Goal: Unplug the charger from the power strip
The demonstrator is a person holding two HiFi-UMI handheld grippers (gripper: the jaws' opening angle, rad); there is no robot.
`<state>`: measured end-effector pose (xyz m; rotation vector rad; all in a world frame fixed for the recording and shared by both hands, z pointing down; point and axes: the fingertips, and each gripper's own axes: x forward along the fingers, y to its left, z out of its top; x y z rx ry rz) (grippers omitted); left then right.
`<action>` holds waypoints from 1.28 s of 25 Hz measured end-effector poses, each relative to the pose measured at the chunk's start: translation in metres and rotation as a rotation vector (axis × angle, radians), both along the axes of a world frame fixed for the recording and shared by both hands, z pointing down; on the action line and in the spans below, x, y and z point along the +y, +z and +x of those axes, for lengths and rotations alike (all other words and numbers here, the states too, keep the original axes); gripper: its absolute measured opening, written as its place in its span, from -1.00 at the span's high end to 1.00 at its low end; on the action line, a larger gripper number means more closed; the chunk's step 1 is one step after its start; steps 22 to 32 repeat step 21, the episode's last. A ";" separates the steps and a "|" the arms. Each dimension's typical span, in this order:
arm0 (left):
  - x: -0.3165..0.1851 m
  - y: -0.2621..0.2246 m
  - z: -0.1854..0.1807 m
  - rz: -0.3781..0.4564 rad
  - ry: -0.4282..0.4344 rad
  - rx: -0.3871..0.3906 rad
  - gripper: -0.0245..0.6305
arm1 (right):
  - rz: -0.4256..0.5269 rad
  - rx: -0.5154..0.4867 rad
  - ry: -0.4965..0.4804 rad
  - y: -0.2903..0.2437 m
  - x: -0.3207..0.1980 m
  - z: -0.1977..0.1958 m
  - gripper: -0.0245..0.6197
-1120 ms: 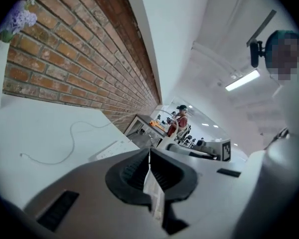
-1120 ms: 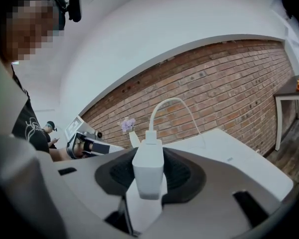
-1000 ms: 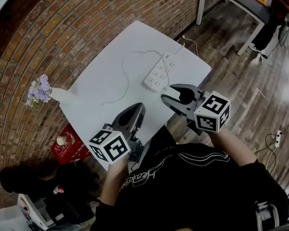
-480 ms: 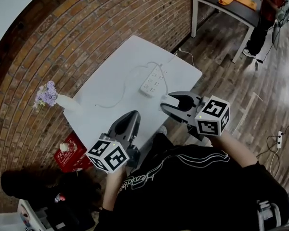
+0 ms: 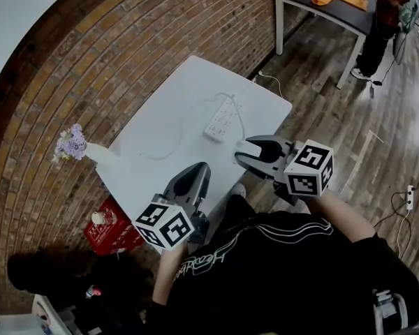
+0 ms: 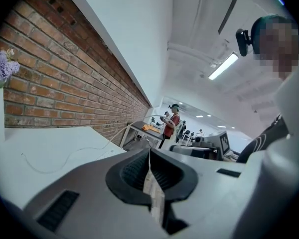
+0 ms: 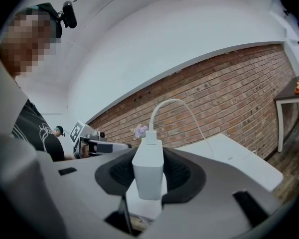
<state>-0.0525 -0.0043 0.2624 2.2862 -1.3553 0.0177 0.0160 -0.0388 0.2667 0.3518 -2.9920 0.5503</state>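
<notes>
Person wears a black short-sleeved T-shirt [image 5: 286,278] with white outline lettering [image 5: 208,255] and curved white stripes [image 5: 288,227] across the upper front, plus a small black head-mounted camera [image 6: 243,41] on a teal headband [image 6: 266,24]. Left gripper [image 5: 200,167] and right gripper [image 5: 241,150]: both smooth grey moulded plastic shells, black ribbed rubber pads [image 6: 132,171] set in a black oval surround, dark rectangular slots on the top faces. Each carries a white cube with black square markers, left cube [image 5: 163,226], right cube [image 5: 309,168]
</notes>
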 end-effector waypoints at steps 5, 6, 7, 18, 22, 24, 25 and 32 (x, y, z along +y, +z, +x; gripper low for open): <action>-0.003 0.006 0.003 -0.012 0.009 0.006 0.90 | -0.008 0.011 0.006 0.006 -0.001 0.001 0.55; -0.004 0.008 0.003 -0.015 0.011 0.007 0.90 | -0.012 0.013 0.007 0.008 -0.002 0.002 0.56; -0.005 0.009 0.004 -0.018 0.014 0.008 0.90 | -0.016 0.016 0.009 0.010 -0.002 0.002 0.55; -0.014 0.014 0.013 -0.033 0.034 0.019 0.90 | -0.032 0.019 0.028 0.016 -0.008 0.009 0.55; -0.017 0.015 0.015 -0.036 0.040 0.018 0.90 | -0.036 0.022 0.028 0.018 -0.010 0.010 0.56; -0.017 0.015 0.015 -0.036 0.040 0.018 0.90 | -0.036 0.022 0.028 0.018 -0.010 0.010 0.56; -0.017 0.015 0.015 -0.036 0.040 0.018 0.90 | -0.036 0.022 0.028 0.018 -0.010 0.010 0.56; -0.017 0.015 0.015 -0.036 0.040 0.018 0.90 | -0.036 0.022 0.028 0.018 -0.010 0.010 0.56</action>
